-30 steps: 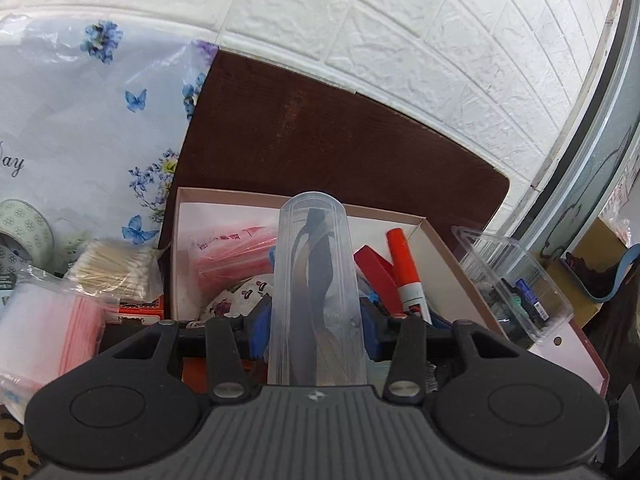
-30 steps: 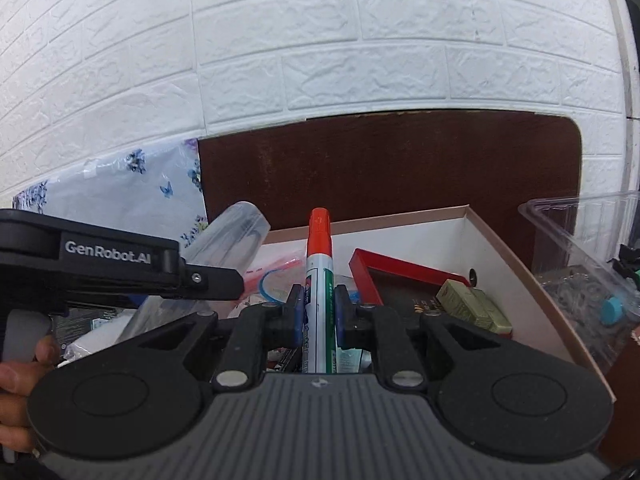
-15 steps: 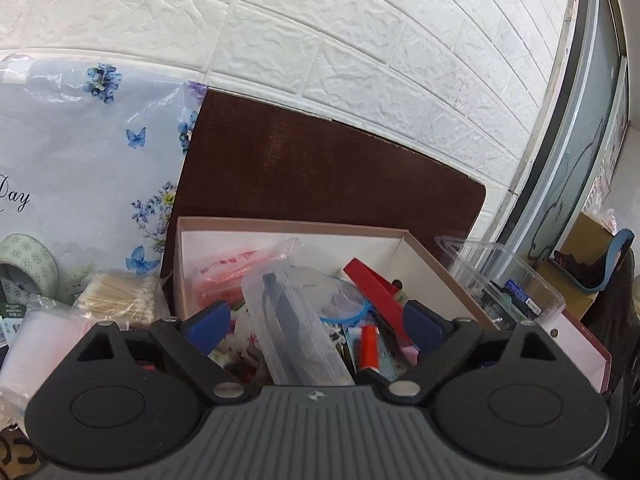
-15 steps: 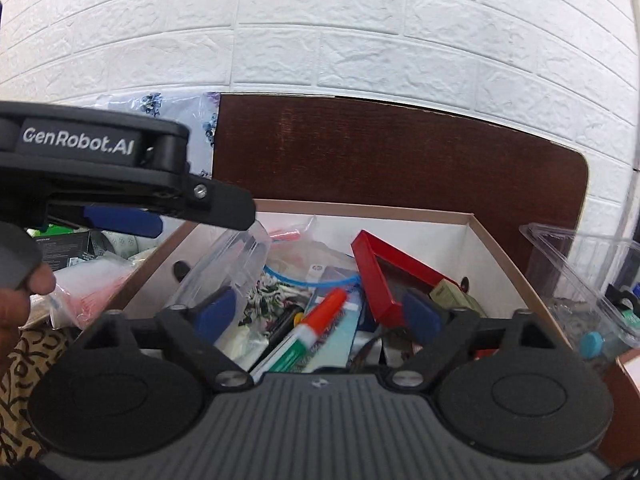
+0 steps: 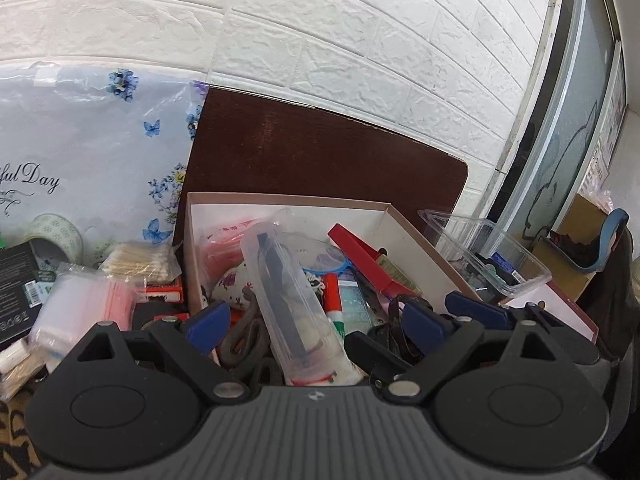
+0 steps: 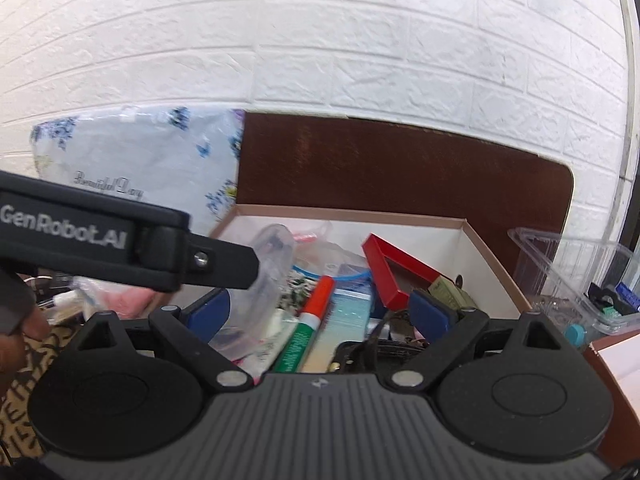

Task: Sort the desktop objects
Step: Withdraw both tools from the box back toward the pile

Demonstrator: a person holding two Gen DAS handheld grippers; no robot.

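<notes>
A clear plastic tube (image 5: 288,300) with a dark item inside lies tilted in the open cardboard box (image 5: 280,199), on top of other items. Beside it lies a green-and-white marker with a red cap (image 6: 316,316). My left gripper (image 5: 316,320) stands open just above the box's near end, its blue pads wide of the tube. My right gripper (image 6: 319,312) has its jaws opening; the marker lies below and between them, untouched. The left gripper's black body (image 6: 120,240) crosses the left side of the right wrist view.
A red case (image 6: 396,272), pink zip bags (image 5: 224,248) and a floral pouch fill the box. A clear plastic container (image 6: 572,272) stands to its right. Cotton swabs (image 5: 140,260), a bag (image 5: 88,304) and tape (image 5: 56,236) lie to its left. A brown board (image 5: 320,152) leans on the brick wall.
Both grippers opened and let go: the tube and the marker dropped from upright in the jaws to lying in the box. Both grippers drew back from the box.
</notes>
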